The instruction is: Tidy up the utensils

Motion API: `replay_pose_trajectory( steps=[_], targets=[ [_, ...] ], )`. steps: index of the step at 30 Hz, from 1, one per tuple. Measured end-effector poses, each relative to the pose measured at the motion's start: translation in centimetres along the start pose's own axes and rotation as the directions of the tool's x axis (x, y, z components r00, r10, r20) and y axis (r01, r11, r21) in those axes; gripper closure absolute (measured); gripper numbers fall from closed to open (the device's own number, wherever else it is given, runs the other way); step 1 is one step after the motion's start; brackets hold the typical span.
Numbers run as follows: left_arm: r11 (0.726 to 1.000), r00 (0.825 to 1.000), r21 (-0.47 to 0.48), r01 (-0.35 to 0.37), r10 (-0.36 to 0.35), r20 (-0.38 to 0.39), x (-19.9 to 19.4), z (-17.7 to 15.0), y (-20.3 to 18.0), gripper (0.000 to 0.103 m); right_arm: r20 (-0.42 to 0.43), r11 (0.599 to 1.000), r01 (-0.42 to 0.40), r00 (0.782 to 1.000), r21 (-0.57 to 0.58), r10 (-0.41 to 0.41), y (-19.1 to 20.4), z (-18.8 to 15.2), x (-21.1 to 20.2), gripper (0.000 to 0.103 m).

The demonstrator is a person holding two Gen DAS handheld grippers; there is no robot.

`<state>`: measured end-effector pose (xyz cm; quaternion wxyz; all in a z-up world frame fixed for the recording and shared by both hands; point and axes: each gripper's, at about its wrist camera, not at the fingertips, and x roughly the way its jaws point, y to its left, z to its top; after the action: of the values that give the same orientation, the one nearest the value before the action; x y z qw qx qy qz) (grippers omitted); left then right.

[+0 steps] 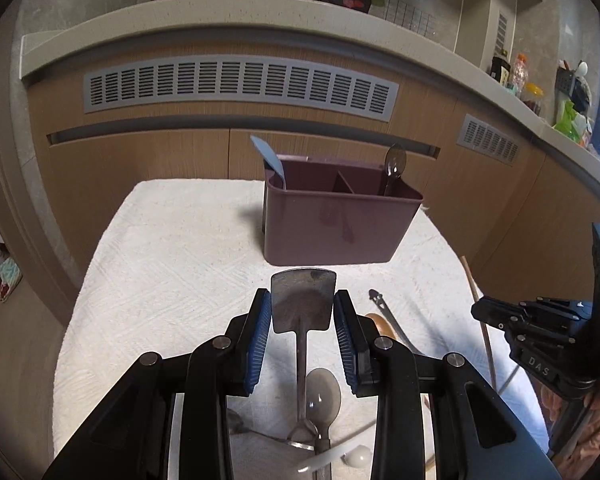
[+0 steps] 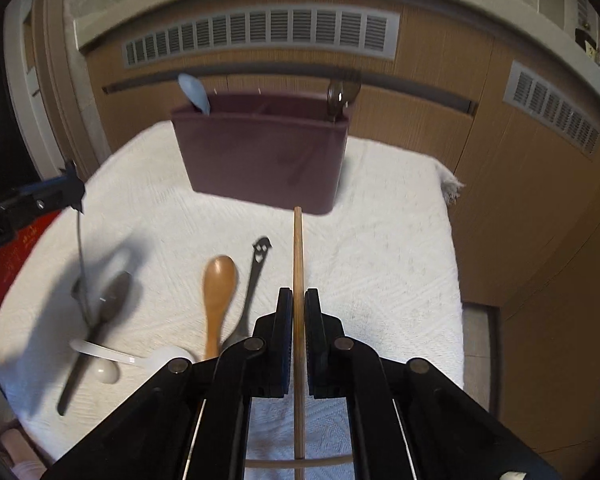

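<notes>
My left gripper (image 1: 302,298) is shut on the flat head of a metal spatula (image 1: 303,280), whose handle hangs down toward the towel. The right wrist view shows this gripper (image 2: 70,190) at the left edge with the thin handle (image 2: 81,248) dangling. My right gripper (image 2: 298,300) is shut on a wooden chopstick (image 2: 298,248) that points toward the purple caddy (image 2: 260,156). The caddy (image 1: 340,224) stands at the far end of the towel, with a blue spoon (image 1: 266,156) in its left compartment and a dark clear spoon (image 1: 394,164) in its right.
On the white towel (image 2: 380,260) lie a wooden spoon (image 2: 218,288), a black utensil with a face cutout (image 2: 256,272), a dark spoon (image 2: 108,308), a white spoon (image 2: 100,364) and a second chopstick (image 2: 324,460). Wooden cabinets with vents (image 1: 240,84) stand behind.
</notes>
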<state>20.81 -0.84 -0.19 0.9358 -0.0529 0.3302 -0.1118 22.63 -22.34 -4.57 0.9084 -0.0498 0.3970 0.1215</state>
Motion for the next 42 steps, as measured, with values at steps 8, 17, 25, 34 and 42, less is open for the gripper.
replay_pose_trajectory(
  steps=[8,17,25,34,42],
  targets=[
    [1.0,0.998,0.027,0.0,-0.002,0.068,-3.5,0.6,-1.1,0.07,0.091,0.999,-0.031,0.995,0.015,0.03,0.7,0.6,-3.5,0.099],
    [0.999,0.995,0.041,0.008,-0.011,0.096,-5.3,1.0,-1.7,0.077,0.154,1.0,-0.03,0.988,-0.001,0.03,1.3,1.2,-5.6,0.099],
    [0.999,0.997,-0.012,-0.051,0.052,0.06,-4.1,1.1,0.2,0.078,0.161,1.0,-0.018,0.987,-0.009,0.019,1.6,1.3,-6.0,0.099],
    [0.995,0.986,-0.074,-0.065,0.053,-0.158,1.2,-1.4,3.0,0.073,0.147,1.0,-0.013,0.989,0.018,0.01,0.7,1.4,-5.2,0.098],
    [0.995,0.947,0.067,0.078,-0.053,-0.317,4.6,-5.1,-1.2,0.052,0.15,1.0,-0.016,0.989,0.021,0.013,0.6,1.4,-5.4,0.098]
  ],
)
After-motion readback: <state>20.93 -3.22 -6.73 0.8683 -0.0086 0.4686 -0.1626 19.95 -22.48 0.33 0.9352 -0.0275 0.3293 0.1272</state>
